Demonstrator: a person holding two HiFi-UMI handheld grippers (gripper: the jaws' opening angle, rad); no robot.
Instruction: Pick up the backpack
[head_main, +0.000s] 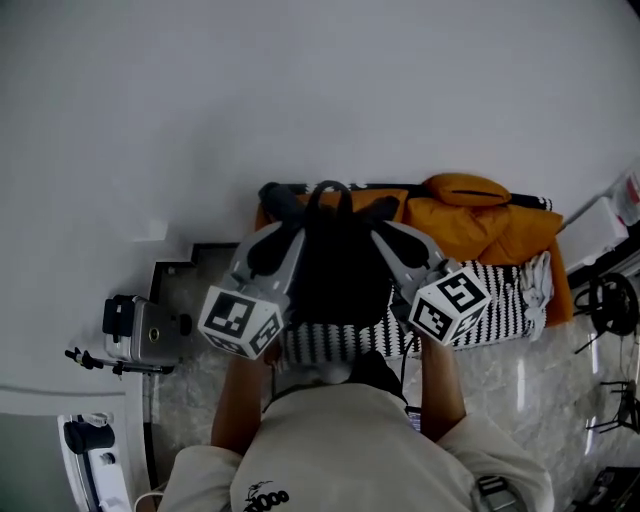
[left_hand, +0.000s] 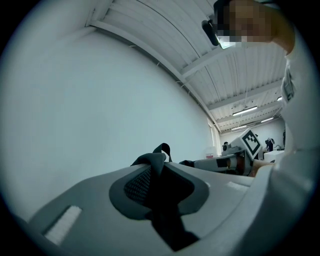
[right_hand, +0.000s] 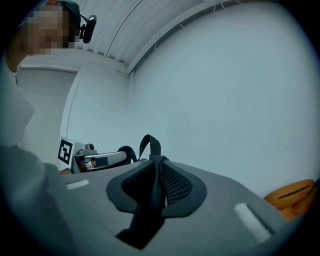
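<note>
Black fabric backpack (head_main: 340, 265) hangs, in the head view, over the near part of a black-and-white zigzag cloth (head_main: 505, 300). The left gripper (head_main: 272, 240) and right gripper (head_main: 405, 245) are at its shoulders above that cloth, and a rumpled orange jacket (head_main: 480, 225) lies along the cloth's far edge. The left gripper view shows narrow jaws pinched on a black webbing strap (left_hand: 159, 192), with the bag's carry loop (left_hand: 162, 148) just past them. The right gripper view shows jaws equally close, clamped on the other black strap (right_hand: 150, 200). The lift looks under way, the bag seemingly clear of the cloth. The next move calls for level, firm grips so neither strap slips.
</note>
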